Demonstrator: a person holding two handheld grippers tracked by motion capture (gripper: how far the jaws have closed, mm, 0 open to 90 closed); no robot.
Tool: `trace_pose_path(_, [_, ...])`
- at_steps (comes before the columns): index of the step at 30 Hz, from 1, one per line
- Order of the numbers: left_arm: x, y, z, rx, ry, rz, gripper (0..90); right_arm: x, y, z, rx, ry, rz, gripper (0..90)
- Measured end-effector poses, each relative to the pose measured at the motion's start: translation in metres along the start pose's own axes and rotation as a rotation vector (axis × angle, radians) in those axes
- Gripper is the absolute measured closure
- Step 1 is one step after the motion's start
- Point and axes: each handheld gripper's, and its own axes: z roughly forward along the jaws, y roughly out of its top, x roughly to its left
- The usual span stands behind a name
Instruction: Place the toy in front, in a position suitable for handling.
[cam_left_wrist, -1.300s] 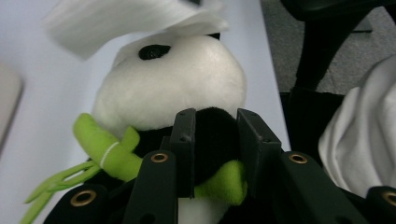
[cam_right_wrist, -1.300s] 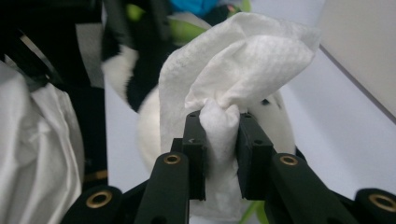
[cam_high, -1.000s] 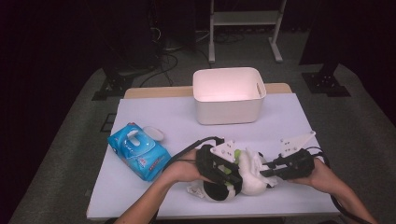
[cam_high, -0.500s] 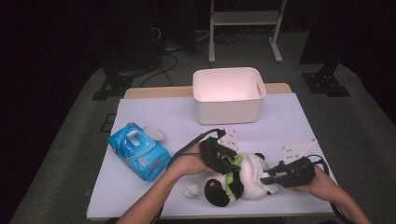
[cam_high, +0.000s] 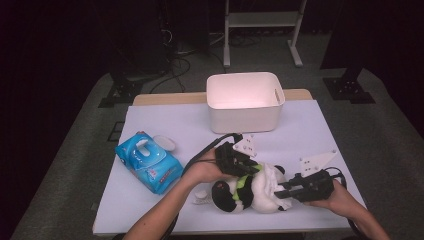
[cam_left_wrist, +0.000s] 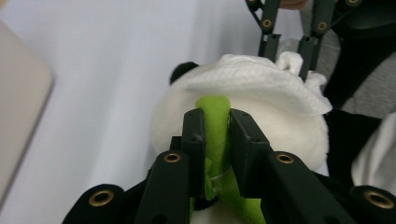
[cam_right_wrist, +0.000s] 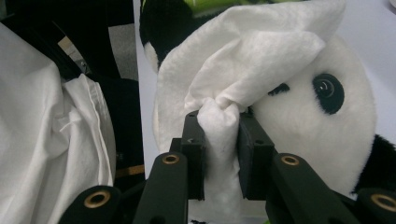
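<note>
High view: a toy panda (cam_high: 250, 192) lies on the white table (cam_high: 165, 125) at the lower middle of the frame, between the person's two hands. The left gripper (cam_high: 245, 167) comes in from the upper left of the toy, and the right gripper (cam_high: 280, 191) reaches it from the lower right. A white bin (cam_high: 245, 102) stands above them near the centre of the frame, apart from the toy. A blue pack of wipes (cam_high: 148, 162) lies at the left, with a small white lid (cam_high: 164, 143) just beside its upper edge.

Left gripper view: the left gripper (cam_left_wrist: 217, 126) has just been closing, and its jaws now pinch the green scarf (cam_left_wrist: 215, 116) of the panda (cam_left_wrist: 177, 121) in the lower middle of the frame. A white wipe (cam_left_wrist: 257, 86) drapes over the toy's top, and the right gripper's jaws hold that wipe at the upper right.

Right gripper view: the right gripper (cam_right_wrist: 219, 128) stands narrow, clamped on a bunched fold of the wipe (cam_right_wrist: 252, 60) in the middle of the frame. The wipe spreads over the panda's (cam_right_wrist: 322, 135) white face, just beside its black eye at the right.
</note>
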Motion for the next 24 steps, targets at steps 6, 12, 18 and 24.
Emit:
trace_pose_path(6, [-0.01, -0.004, 0.001, 0.0, -0.043, 0.02, 73.8, 0.003, 0.0, -0.003, 0.022, 0.018, -0.01, 74.3])
trace_pose_path(12, [-0.013, -0.006, -0.005, -0.009, -0.034, 0.013, 64.6, 0.007, 0.0, -0.014, 0.026, -0.022, -0.014, 74.2])
trace_pose_path(18, [-0.012, -0.006, -0.015, -0.034, -0.023, 0.007, 60.3, -0.004, -0.006, -0.03, 0.003, -0.082, 0.016, 74.2])
trace_pose_path(24, [-0.013, -0.009, -0.028, -0.066, -0.009, -0.008, 57.9, -0.018, -0.024, -0.049, 0.022, -0.157, 0.074, 74.1])
